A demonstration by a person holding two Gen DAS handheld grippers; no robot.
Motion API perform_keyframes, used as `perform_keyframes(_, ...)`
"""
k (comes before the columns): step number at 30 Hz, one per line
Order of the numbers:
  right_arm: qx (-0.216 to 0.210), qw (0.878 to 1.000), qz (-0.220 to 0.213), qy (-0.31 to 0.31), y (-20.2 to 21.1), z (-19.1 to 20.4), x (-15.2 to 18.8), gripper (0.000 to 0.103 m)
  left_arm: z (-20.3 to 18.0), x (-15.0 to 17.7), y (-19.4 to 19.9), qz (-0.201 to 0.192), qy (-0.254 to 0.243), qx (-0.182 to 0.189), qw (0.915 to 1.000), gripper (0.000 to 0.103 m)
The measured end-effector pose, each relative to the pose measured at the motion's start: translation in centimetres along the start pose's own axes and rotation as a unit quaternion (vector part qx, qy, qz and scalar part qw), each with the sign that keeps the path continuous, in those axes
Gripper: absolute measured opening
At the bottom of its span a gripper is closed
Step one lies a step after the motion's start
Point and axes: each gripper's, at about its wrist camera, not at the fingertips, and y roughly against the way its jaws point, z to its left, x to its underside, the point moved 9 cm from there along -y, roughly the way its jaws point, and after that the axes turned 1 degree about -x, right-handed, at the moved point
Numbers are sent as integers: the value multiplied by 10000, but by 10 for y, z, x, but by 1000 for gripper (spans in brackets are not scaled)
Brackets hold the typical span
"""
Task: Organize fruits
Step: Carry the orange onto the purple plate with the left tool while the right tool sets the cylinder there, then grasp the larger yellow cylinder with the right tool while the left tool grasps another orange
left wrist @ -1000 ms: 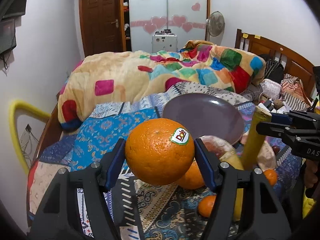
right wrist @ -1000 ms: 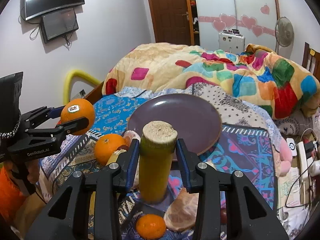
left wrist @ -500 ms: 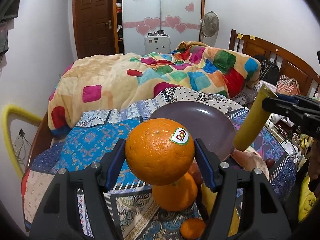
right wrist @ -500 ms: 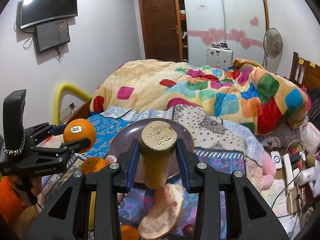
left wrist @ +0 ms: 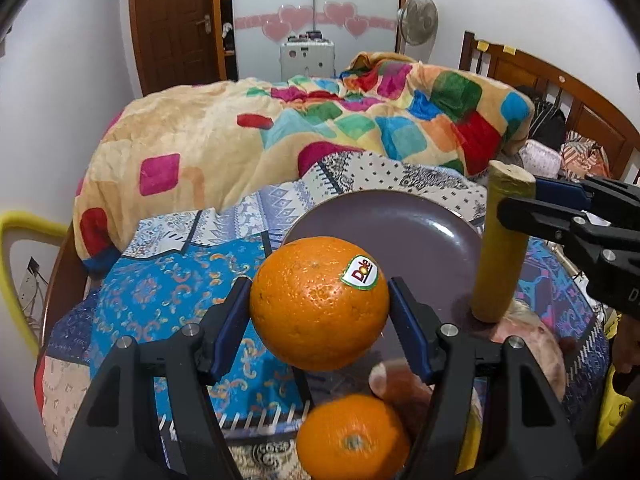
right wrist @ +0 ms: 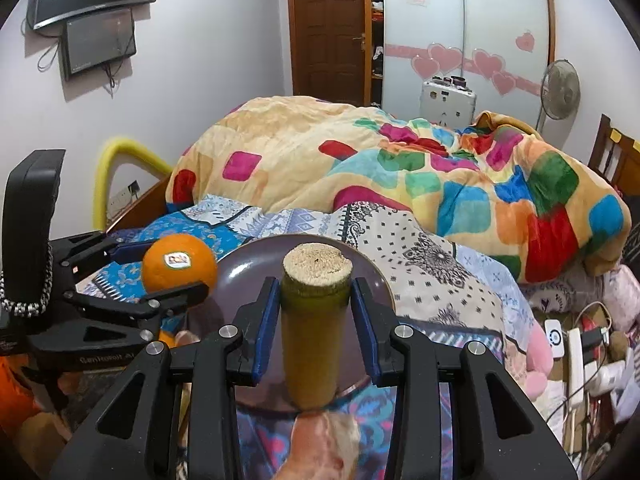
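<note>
Orange is the theme right now: we've got the big round orange with the Dole sticker clamped between the blue-padded fingers of our left gripper, held in the air just over the near rim of the round dark purple plate sitting on the patterned bedspread. Our right gripper has its fingers squeezed on a yellow-green cut stalk with a pale fibrous end, upright over the same plate.

Progress-wise, we'd say we're barely started. The plate looks bare, nothing set on it yet. Left on the bed near us: a second, plain orange below the held one, and a pinkish peeled fruit piece by the plate's near edge. So two pieces in hand, at least two more to go.
</note>
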Motion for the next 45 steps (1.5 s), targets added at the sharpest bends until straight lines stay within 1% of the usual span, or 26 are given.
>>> perform_keyframes(3,-14,10000,36,-53,-11,-1,-1,33,0,0,-12,146,-45,4,9999,68)
perform_keyframes(11,-92,9995,195,-234,-37,-5,-3,33,1,2,-33,348,-79,33,9994,68)
perform_keyframes(15,-111,9987,311,-379,-47,-9,-3,34,-2,-1,-36,320,-144,1,9994,68)
perform_keyframes(17,-100,9986,357,-381,-51,-9,-4,34,-5,-4,-32,236,-174,83,9995,68)
perform_keyframes(18,-68,9987,363,-363,-52,-9,-4,34,-6,-5,-30,184,-192,56,9996,68)
perform_keyframes(19,-5,9989,349,-328,-52,-9,-4,34,-6,-9,-25,86,-229,-21,9997,70)
perform_keyframes(20,24,9990,324,-305,-51,-9,-5,34,-6,-12,-19,-18,-258,-101,9996,74)
perform_keyframes(21,47,9992,294,-273,-48,-8,-6,34,-5,-15,-15,-107,-264,-144,9995,77)
perform_keyframes(22,53,9993,262,-261,-44,-8,-7,34,-4,-17,-11,-163,-251,-156,9994,78)
perform_keyframes(27,94,9997,55,-215,-20,-5,-14,34,4,-23,12,-305,-25,-92,9995,78)
perform_keyframes(32,89,9999,-57,-100,5,4,-13,34,6,-20,40,-479,-5,-198,9987,78)
perform_keyframes(39,-28,9999,-145,-90,38,25,1,35,7,2,75,-512,-4,-224,9984,78)
perform_keyframes(41,-55,9998,-166,-103,46,31,6,37,6,13,86,-506,12,-225,9985,78)
perform_keyframes(43,-110,9997,-186,-139,52,38,10,43,7,22,93,-499,17,-230,9985,79)
perform_keyframes(45,-156,9996,-171,-156,57,46,16,44,6,33,99,-478,1,-254,9985,79)
